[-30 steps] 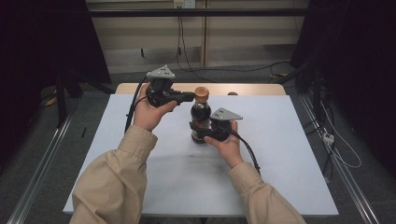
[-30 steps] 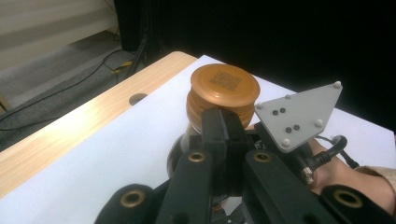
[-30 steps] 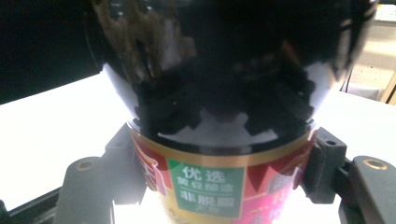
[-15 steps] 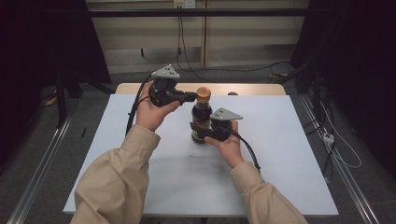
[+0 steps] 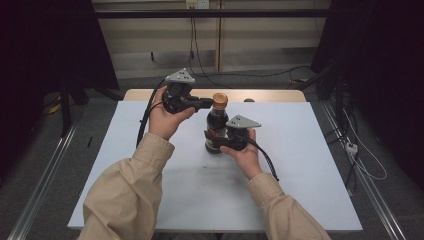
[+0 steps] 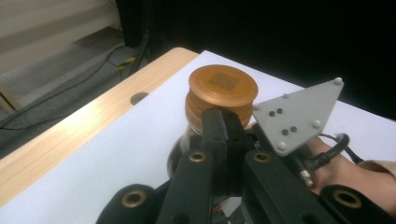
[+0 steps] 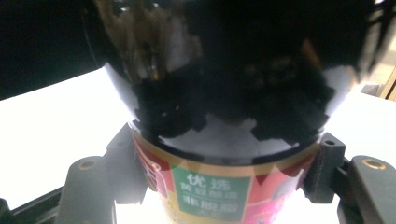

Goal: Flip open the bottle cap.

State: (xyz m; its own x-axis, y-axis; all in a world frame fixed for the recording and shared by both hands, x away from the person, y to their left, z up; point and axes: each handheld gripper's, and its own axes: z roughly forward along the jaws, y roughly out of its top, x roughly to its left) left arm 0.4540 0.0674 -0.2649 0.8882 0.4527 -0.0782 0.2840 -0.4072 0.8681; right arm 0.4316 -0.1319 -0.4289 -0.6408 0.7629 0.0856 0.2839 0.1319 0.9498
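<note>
A dark sauce bottle (image 5: 216, 125) with an orange-brown cap (image 5: 220, 98) stands upright on the white table (image 5: 300, 150). My right gripper (image 5: 216, 142) is shut on the bottle's lower body, and its fingers (image 7: 126, 154) press either side of the red and green label (image 7: 215, 191). My left gripper (image 5: 206, 103) is held level at the height of the cap (image 6: 222, 86). Its jaws are shut together, and the tips (image 6: 219, 116) rest at the cap's side with nothing between them. The right gripper's grey plate (image 6: 299, 116) shows just beyond.
A wooden strip (image 5: 150, 94) with a small hole (image 5: 248, 100) runs along the table's far edge. Cables (image 5: 360, 160) lie on the floor at the right. Metal rails (image 5: 45, 170) run along both sides of the table.
</note>
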